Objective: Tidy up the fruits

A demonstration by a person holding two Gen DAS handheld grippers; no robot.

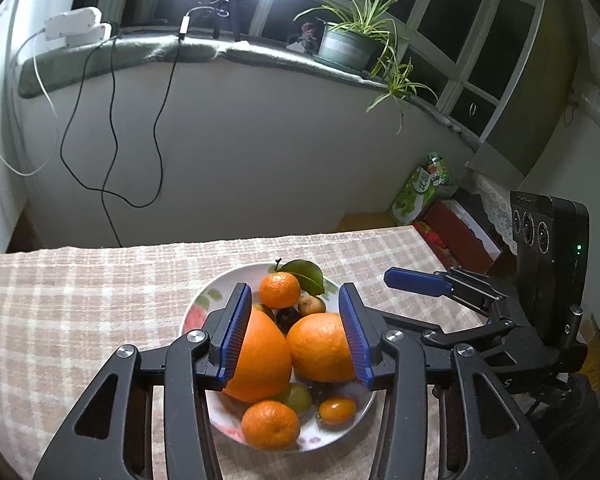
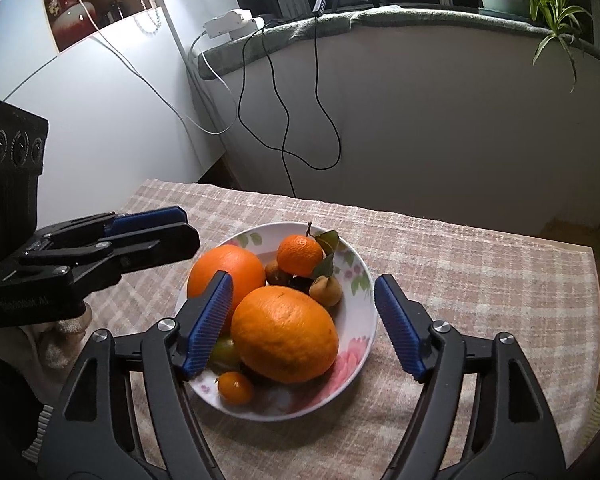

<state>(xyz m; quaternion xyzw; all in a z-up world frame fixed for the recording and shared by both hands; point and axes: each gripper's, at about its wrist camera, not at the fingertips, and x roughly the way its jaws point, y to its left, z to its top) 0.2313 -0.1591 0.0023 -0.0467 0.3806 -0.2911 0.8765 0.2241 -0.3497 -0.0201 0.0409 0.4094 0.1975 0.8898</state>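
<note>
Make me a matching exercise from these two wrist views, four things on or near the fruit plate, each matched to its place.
Things:
1. leafy stemmed tangerine
2. small oval orange kumquat
3. floral white plate
4. potted green spider plant

Places:
A. on the checked tablecloth
B. on the windowsill
C. far side of the plate
D. near rim of the plate

Pairs: 1-C, 2-D, 3-A, 4-B

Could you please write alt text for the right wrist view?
A flowered bowl of fruit on a checked tablecloth holds two large oranges, framed by the open right gripper. The left gripper reaches in from the left.
</note>
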